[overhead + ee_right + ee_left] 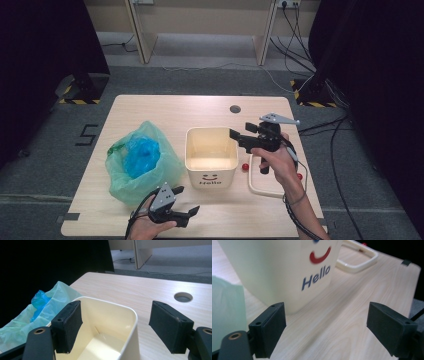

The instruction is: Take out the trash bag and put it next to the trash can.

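At table (150, 107) centre stands the cream "Hello" bin (211, 156), rigid, light, thin-walled; its rim looks the best hold. At its nine o'clock lies a soft, slippery green bag (142, 165). Right gripper (241, 139) gapes empty over its three o'clock rim; left gripper (186, 209), seven o'clock, likewise wide open.

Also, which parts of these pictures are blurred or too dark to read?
High view: even light, sharp, but black curtains at both sides hide detail. Left gripper view: the cream bin is soft, its "Hello" print slightly smeared, the green bag a blur. Right gripper view: the upper left is black; the bin's rim is sharp.
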`<state>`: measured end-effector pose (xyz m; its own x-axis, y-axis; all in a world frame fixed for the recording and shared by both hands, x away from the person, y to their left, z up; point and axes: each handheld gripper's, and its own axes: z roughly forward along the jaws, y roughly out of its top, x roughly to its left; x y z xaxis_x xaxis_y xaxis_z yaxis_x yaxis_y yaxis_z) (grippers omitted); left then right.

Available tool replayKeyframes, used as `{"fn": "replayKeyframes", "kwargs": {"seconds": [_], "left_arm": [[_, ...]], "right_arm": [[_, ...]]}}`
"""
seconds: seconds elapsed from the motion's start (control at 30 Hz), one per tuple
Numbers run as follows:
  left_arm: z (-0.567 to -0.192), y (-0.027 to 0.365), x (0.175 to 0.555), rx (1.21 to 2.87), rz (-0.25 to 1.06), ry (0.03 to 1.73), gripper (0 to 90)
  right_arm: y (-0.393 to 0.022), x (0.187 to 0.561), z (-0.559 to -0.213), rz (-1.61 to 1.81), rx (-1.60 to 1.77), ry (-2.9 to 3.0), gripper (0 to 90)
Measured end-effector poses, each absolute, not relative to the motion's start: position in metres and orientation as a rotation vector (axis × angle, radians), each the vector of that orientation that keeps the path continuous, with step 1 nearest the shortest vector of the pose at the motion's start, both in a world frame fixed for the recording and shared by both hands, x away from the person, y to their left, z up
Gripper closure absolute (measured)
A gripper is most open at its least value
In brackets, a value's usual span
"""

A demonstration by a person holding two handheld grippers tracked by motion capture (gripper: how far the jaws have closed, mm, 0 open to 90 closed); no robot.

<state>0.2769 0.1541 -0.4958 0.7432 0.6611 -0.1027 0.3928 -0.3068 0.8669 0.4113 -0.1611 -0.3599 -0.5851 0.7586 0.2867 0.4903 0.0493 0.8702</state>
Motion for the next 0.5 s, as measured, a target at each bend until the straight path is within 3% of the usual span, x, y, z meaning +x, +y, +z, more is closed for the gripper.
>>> {"fn": "replayKeyframes", "kwargs": {"seconds": [0.5], "left_arm": [[-0.516, 0.157, 0.283, 2.111, 0.410, 0.835, 15.5]], "right_arm": [[-0.204, 0.395, -0.392, 1.464, 1.374, 1.997, 26.0]]}}
